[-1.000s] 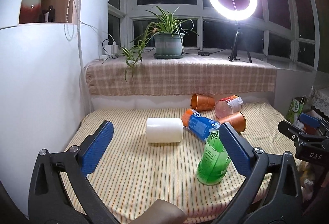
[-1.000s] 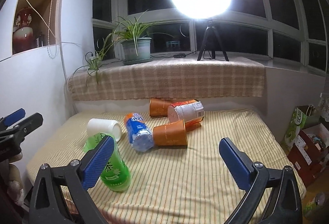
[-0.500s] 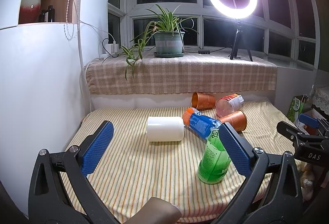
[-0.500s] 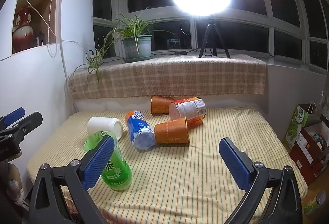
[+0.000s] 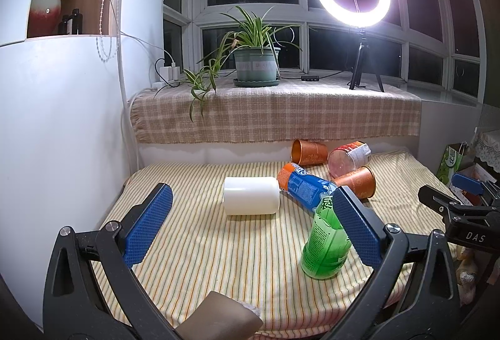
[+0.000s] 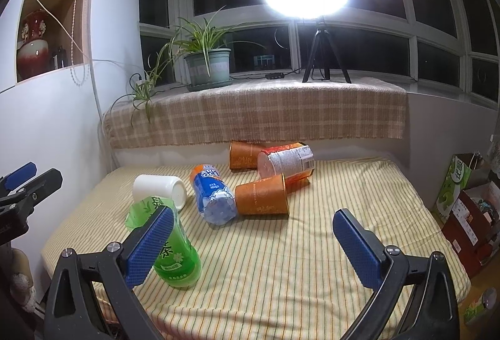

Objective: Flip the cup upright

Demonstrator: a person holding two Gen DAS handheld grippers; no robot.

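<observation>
Both grippers hover at the near edge of the bed (image 6: 312, 262), each with jaws wide and holding nothing: the left gripper (image 5: 250, 224) looks over the white cup (image 5: 251, 195), the right gripper (image 6: 250, 243) over the open stripes. The white cup lies on its side just behind the green bottle (image 6: 167, 246), its mouth turned toward the blue bottle (image 6: 212, 193). I take it as the target, but two orange cups (image 6: 261, 195) also lie tipped over beyond the blue bottle, so the first risk is to choose the wrong one. The cup is smooth and round — a pinch off its middle may let it roll or slip out. The cloth looks soft, so a cup set upright may tip again. The green bottle stands tilted between the right gripper and the white cup, and a low reach from that side may knock it over; the blue bottle almost touches the cup, so there is little room there.
</observation>
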